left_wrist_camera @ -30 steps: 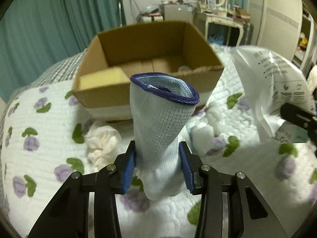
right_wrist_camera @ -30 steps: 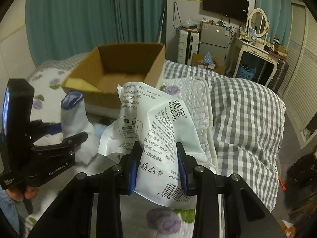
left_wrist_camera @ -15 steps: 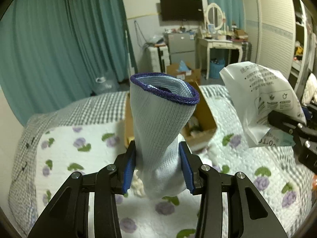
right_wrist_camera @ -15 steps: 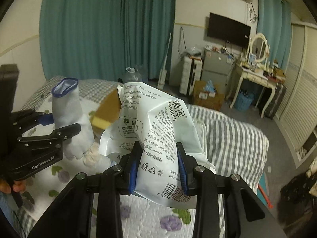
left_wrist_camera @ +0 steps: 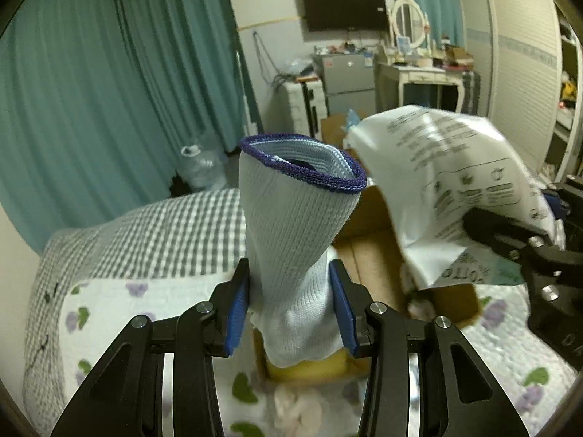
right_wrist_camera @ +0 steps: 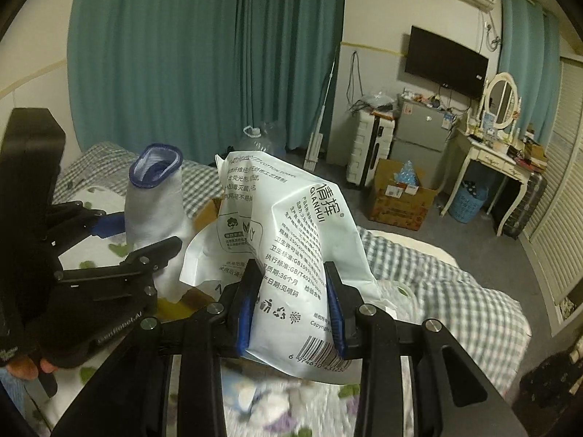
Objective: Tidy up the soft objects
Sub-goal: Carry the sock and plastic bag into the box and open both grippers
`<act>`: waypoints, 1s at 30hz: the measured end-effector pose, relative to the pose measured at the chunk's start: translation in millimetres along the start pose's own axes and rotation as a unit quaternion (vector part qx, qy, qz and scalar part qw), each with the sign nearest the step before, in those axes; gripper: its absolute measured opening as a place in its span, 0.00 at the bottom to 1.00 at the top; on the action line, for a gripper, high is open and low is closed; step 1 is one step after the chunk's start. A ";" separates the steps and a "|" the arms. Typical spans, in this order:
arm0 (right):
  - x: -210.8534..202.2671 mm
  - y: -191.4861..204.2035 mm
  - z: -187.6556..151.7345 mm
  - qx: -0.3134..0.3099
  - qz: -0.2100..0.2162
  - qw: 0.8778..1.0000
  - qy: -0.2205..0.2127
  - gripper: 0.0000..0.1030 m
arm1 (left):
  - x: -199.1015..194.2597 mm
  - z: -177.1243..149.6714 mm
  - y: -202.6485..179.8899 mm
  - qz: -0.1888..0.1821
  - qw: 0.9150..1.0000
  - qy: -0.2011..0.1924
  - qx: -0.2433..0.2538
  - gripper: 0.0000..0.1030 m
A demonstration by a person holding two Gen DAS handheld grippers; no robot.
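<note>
My left gripper [left_wrist_camera: 291, 309] is shut on a pale blue sock [left_wrist_camera: 295, 233] with a dark blue cuff, held upright above the near edge of an open cardboard box [left_wrist_camera: 368, 266]. My right gripper [right_wrist_camera: 291, 306] is shut on a white plastic cotton-towel pack [right_wrist_camera: 288, 236] with printed text, held in the air over the box. The pack also shows in the left wrist view [left_wrist_camera: 448, 189], to the right of the sock. The sock shows in the right wrist view [right_wrist_camera: 156, 204], left of the pack. The box is mostly hidden behind both items.
The box sits on a bed with a white floral quilt [left_wrist_camera: 109, 313] and a grey checked blanket [right_wrist_camera: 437, 291]. White soft items [left_wrist_camera: 298, 408] lie on the quilt near the box. Teal curtains, a dresser [right_wrist_camera: 499, 153] and a floor box [right_wrist_camera: 400, 200] stand behind.
Both grippers have risen and moved forward over the box, still holding the sock and the pack. The box now lies below and close, and the pack is nearer the sock.
</note>
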State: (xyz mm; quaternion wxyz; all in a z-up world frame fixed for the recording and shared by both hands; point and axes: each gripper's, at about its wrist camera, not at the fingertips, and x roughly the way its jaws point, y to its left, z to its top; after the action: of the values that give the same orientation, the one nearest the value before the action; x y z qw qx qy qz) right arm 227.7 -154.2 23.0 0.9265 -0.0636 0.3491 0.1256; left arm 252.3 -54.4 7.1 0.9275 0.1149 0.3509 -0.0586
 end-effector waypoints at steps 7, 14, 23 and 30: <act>78.8 -7.4 -12.0 0.009 0.012 0.999 0.038 0.32 | 54.2 -7.2 -4.1 -0.003 1.000 0.023 0.008 0.41; 86.8 -10.2 -19.1 0.022 0.022 0.999 0.035 0.42 | 51.7 -11.7 -15.5 0.009 0.999 0.022 0.035 0.47; 2.5 -32.7 -0.3 0.069 -0.012 0.997 -0.007 0.84 | -13.6 -7.1 9.5 0.009 1.000 0.000 -0.007 0.79; -91.0 -28.4 9.4 0.053 -0.060 0.996 -0.047 0.92 | -91.1 -7.3 23.7 0.019 0.999 -0.039 -0.011 0.90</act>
State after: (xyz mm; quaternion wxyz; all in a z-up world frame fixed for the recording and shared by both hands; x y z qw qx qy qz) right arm 175.5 -196.6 91.2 0.9499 -0.0292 0.3065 0.0540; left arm 184.1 -27.0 66.4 0.9428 0.1088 0.3124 -0.0412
